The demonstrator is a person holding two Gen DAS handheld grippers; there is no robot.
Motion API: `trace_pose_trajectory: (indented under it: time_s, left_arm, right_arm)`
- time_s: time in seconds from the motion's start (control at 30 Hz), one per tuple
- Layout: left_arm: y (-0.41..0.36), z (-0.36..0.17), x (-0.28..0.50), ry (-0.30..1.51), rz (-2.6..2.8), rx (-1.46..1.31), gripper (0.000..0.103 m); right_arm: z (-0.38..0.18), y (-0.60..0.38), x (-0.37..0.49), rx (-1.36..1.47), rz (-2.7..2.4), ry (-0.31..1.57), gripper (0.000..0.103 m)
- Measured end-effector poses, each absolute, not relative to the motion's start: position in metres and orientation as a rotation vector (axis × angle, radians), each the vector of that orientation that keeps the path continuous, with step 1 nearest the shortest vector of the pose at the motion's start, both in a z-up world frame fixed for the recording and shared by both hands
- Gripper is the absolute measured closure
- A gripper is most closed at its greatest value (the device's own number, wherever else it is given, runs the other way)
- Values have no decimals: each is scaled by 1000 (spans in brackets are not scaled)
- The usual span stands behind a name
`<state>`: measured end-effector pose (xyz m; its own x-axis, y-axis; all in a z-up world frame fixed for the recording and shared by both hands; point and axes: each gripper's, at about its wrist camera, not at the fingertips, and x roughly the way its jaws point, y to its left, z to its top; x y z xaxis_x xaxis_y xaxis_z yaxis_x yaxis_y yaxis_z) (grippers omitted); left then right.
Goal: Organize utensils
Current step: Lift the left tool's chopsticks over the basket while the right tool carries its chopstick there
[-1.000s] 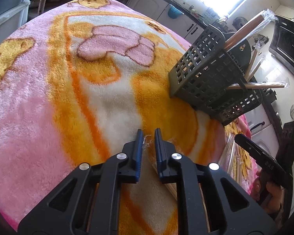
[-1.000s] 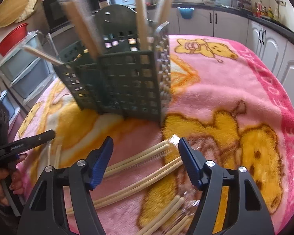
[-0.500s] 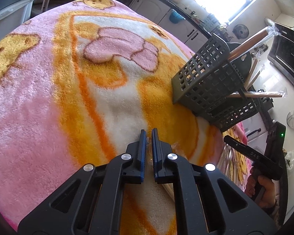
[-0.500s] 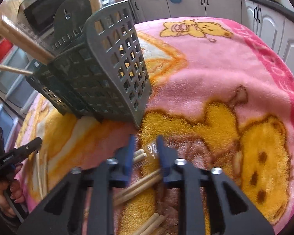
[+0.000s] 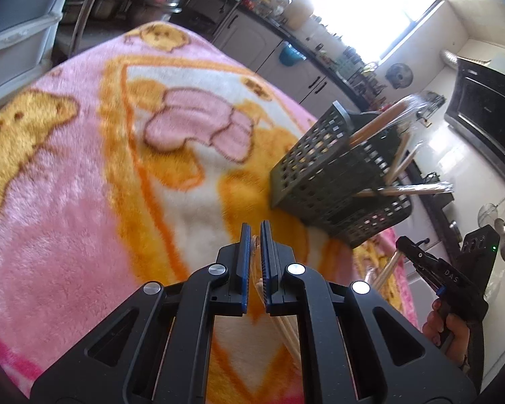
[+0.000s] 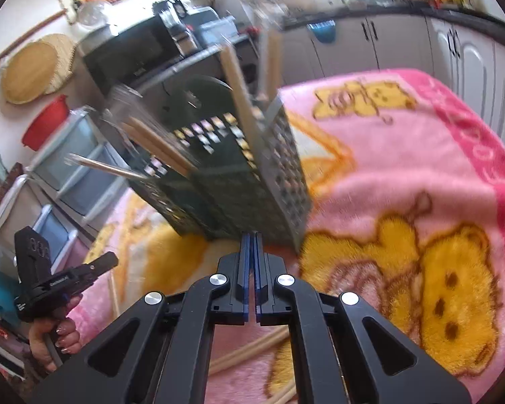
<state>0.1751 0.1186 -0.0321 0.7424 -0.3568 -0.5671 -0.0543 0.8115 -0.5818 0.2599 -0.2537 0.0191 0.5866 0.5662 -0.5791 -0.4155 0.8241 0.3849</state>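
The left gripper [image 5: 256,232] has its blue-padded jaws drawn nearly together, pinching the clear wrapper end of a packet of chopsticks [image 5: 288,331]; the wooden sticks trail back beneath the gripper's frame, over the pink and orange blanket [image 5: 84,202].

The right gripper [image 6: 251,240] has just been closing, and its jaws now stand pressed almost flat against each other. Whether a thin wrapper is caught between the pads cannot be told from its own view. In the left view, pale wrapped chopsticks [image 5: 385,267] hang from the tip of the right gripper [image 5: 404,244], so it appears to be holding a packet by its end. A hand [image 5: 449,331] grips that tool's handle.

More loose chopsticks [image 6: 252,348] lie on the blanket [image 6: 404,155] below the right gripper.

The dark perforated holder [image 5: 326,171] stands on the blanket ahead of both grippers, well apart from the left one and nearer the right. Several wrapped chopstick packets [image 6: 242,101] already stick out of its compartments at various slants. The holder [image 6: 239,175] looks blurred in the right view.
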Motion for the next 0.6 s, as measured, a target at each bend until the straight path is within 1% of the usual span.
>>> trace_pose_trajectory:
  time_s: [0.13,0.23,0.6]
  left_arm:
    - [117,-13,169,682,-199,-602,100]
    - [115,1,164,648,-219,-593,102]
    - [94,35,157,581,-299,-557,102]
  right_arm:
    - [44,-253,247,199,600,672,101]
    - [59,-252,239,181,612,627,101]
    - [86,-260,218,153,619,531,101]
